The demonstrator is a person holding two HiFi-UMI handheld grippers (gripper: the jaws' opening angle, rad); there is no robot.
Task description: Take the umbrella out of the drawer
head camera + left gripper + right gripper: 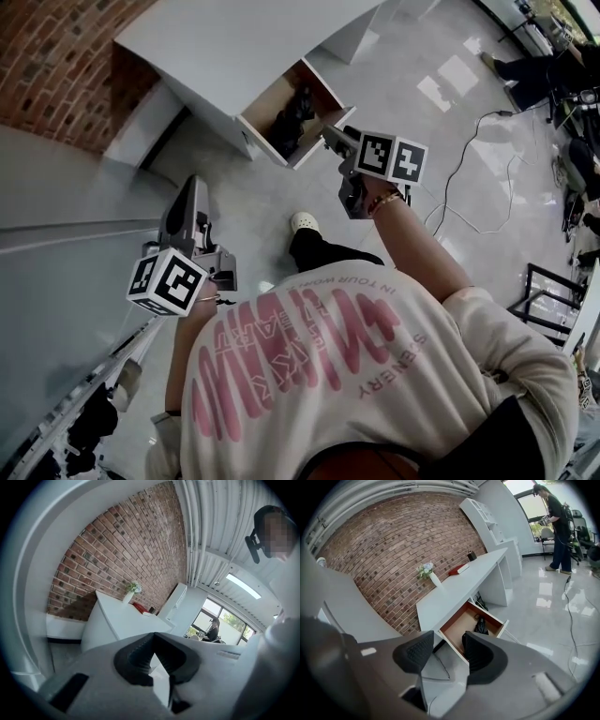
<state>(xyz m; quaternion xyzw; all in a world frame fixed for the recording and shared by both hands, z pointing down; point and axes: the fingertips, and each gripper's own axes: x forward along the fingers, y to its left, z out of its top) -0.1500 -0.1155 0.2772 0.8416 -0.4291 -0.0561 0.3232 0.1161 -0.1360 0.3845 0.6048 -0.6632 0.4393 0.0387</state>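
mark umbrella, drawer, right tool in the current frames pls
umbrella [481, 626], right gripper view, on its black folded body.
drawer [459, 623], right gripper view, on the bare wooden bottom.
right tool [446, 643], right gripper view, midway between its open fingertips, nothing held.

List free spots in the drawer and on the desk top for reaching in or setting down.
Drawer: in the right gripper view, the wood floor is bare left of the black umbrella, which crowds the right end. Desk top: free from the vase to the end over the drawer; beyond the vase sit a red book and a dark object.
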